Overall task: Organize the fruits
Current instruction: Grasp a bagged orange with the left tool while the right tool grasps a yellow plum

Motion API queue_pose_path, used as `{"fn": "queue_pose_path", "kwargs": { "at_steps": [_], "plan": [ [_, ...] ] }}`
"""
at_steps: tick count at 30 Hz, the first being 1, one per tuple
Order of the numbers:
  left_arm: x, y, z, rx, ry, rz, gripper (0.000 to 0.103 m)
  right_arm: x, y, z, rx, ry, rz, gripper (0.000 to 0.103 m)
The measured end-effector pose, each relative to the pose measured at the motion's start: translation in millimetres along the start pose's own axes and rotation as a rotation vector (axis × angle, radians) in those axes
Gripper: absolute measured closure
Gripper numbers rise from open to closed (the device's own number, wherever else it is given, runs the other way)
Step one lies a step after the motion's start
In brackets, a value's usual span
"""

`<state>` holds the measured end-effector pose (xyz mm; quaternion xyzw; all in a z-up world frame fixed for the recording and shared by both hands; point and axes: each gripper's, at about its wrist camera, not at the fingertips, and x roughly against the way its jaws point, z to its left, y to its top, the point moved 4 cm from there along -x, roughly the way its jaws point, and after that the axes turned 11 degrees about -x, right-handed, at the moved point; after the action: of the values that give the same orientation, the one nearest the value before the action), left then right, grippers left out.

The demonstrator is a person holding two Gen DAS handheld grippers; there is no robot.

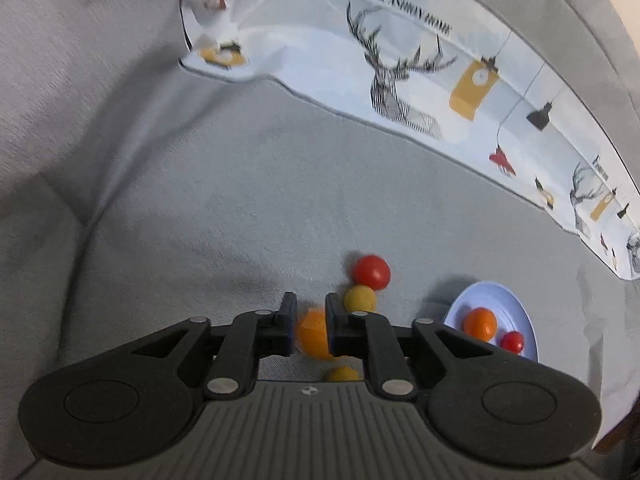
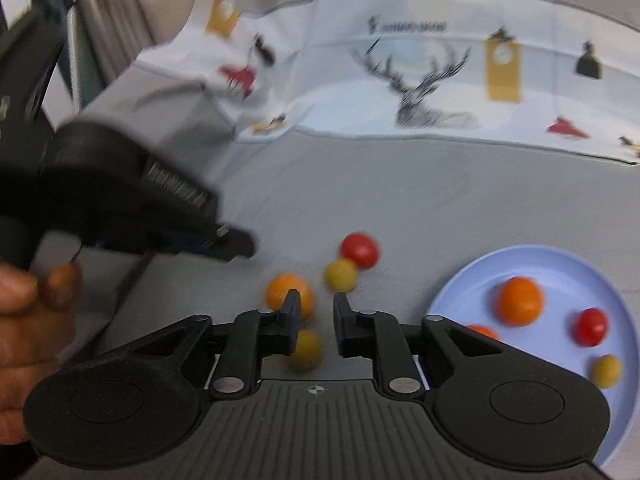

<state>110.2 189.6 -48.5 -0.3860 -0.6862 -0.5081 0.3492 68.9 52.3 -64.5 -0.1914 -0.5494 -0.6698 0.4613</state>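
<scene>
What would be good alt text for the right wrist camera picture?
An open black two-finger right gripper hovers over four small round fruits on a grey cloth: an orange one, two yellow, one red. At right, a light blue round plate holds more fruits; at left, the left gripper reaches in.

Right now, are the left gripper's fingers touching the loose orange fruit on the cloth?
Apart. The right wrist view shows grey cloth between the left gripper and the loose orange fruit.

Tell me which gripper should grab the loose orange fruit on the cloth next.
Left. The left gripper already frames the orange fruit between its open fingers. The right gripper is also open but aimed beside it, nearer the blue plate.
</scene>
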Motion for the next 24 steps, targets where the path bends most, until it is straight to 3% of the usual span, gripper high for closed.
{"fn": "queue_pose_path", "kwargs": {
  "at_steps": [3, 5, 6, 10, 12, 15, 19, 24],
  "plan": [
    [-14, -4, -5, -0.025, -0.019, 0.056, 0.063, -16, -8, 5, 0.007, -0.017, 0.055, 0.065],
    [-19, -6, -10, -0.051, -0.014, 0.073, 0.045, -25, -13, 8, 0.016, -0.033, 0.089, 0.062],
    [-21, -6, -12, -0.063, -0.009, 0.079, 0.041, -28, -15, 9, 0.025, -0.044, 0.099, 0.062],
    [-30, -8, -13, -0.081, 0.005, 0.103, 0.041, -33, -19, 10, 0.038, -0.055, 0.116, 0.063],
    [-35, -9, -15, -0.090, 0.007, 0.115, 0.043, -32, -21, 11, 0.046, -0.049, 0.124, 0.076],
    [-41, -10, -20, -0.123, 0.017, 0.125, 0.060, -27, -21, 12, 0.073, -0.056, 0.101, 0.077],
    [-39, -13, -25, -0.155, 0.041, 0.112, 0.062, -16, -18, 7, 0.057, -0.062, 0.078, 0.077],
    [-24, -10, -16, -0.141, 0.121, 0.058, 0.062, -9, -21, 0, 0.035, -0.071, 0.100, 0.077]
  ]
}}
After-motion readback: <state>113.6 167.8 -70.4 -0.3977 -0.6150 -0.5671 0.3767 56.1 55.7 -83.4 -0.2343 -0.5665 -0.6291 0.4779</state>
